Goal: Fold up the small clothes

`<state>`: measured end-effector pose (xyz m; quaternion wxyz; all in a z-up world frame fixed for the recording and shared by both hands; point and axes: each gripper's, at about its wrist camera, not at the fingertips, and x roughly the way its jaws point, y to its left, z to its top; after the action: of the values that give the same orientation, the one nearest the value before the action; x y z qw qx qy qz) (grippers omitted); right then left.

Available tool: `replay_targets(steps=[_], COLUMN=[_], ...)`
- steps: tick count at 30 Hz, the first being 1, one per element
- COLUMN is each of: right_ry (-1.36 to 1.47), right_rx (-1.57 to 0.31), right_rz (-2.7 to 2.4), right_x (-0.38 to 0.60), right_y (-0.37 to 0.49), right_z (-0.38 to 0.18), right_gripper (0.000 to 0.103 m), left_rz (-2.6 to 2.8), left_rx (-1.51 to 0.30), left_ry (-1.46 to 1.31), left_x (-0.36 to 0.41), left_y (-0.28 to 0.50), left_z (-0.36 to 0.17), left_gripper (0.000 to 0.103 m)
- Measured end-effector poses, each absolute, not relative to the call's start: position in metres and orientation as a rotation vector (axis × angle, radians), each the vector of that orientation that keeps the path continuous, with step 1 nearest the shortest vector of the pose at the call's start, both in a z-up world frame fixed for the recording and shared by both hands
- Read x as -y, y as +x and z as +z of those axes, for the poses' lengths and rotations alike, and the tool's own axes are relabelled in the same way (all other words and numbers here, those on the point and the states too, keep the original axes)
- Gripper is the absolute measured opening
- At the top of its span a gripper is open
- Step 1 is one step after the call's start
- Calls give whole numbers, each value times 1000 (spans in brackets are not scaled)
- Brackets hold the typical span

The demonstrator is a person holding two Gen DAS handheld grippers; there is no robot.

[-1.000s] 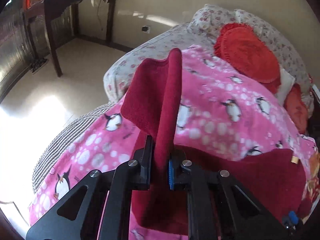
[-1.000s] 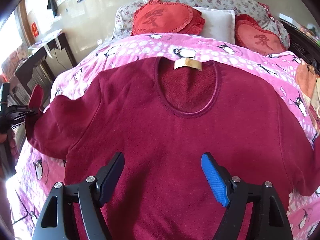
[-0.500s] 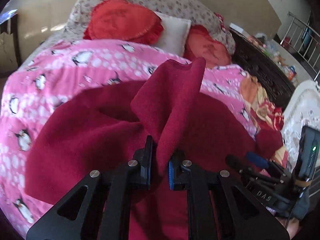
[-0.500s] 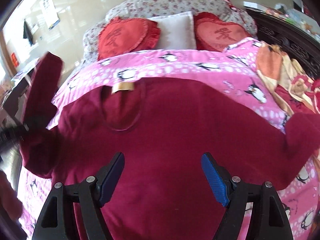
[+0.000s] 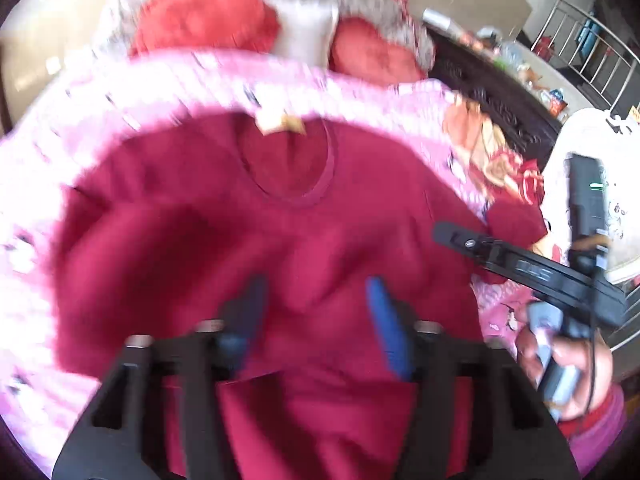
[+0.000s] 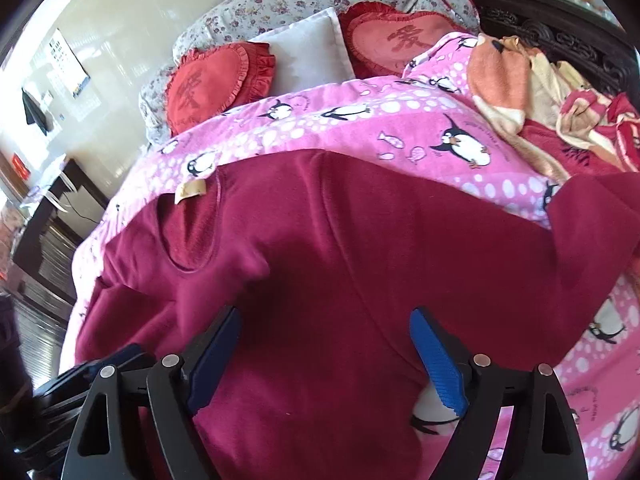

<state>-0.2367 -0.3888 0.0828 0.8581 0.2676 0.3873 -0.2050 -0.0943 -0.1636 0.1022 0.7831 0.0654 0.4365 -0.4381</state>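
Note:
A dark red fleece sweater (image 5: 280, 220) with a round neck and a tan label (image 6: 191, 191) lies face up on the pink penguin blanket (image 6: 400, 120). My left gripper (image 5: 316, 292) hovers over the chest, blurred, its jaws opening with nothing between them. The left sleeve lies folded in over the body. My right gripper (image 6: 325, 320) hangs above the sweater's (image 6: 360, 248) lower body, its jaws opening wider and empty. The right sleeve (image 6: 592, 216) stretches out to the right. The right gripper's black frame (image 5: 532, 268) and the hand holding it show in the left wrist view.
Two red heart cushions (image 6: 216, 80) and a white pillow (image 6: 308, 52) sit at the head of the bed. An orange and red blanket (image 6: 520, 92) is bunched at the right, against a dark carved bed frame (image 6: 560, 36). A dark table (image 6: 52, 216) stands on the left.
My left gripper carried the sleeve rightward over the sweater's body, then let it go; its jaws now stand apart. The right gripper's view has swung toward the right sleeve.

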Motion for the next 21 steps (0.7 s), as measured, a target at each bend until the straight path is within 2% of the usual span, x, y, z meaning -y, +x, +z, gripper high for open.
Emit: replay_targets(steps=[5, 9, 11, 12, 13, 14, 15, 16, 21], right_ry=[499, 416, 343, 298, 243, 210, 215, 224, 198], right_rx=[-845, -897, -905, -905, -908, -907, -901, -892, -759], right_rz=[-390, -374, -364, -374, -387, -374, -357, -343, -421], right_x=[378, 376, 371, 367, 363, 359, 359, 360, 380], right_y=[-212, -189, -181, -179, -178, -177, -179, -181, -205], right_z=[75, 57, 51, 50, 50, 54, 58, 64, 109], right_gripper=[85, 85, 80, 65, 36, 22, 13, 6, 6], left_rz=[-792, -649, -612, -595, -581, -571, -565, -561, -566], left_rx=[-831, -891, -927, -942, -956, -962, -963, -958, -921], left_ry=[138, 132, 99, 89, 79, 69, 60, 50, 54], left_x=[105, 71, 62, 57, 54, 52, 51, 50, 71], left_y=[-78, -47, -40, -37, -35, -34, -32, -33, -34], left_z=[116, 96, 86, 81, 77, 74, 72, 71, 74], left_gripper=[75, 75, 75, 75, 75, 75, 75, 75, 75])
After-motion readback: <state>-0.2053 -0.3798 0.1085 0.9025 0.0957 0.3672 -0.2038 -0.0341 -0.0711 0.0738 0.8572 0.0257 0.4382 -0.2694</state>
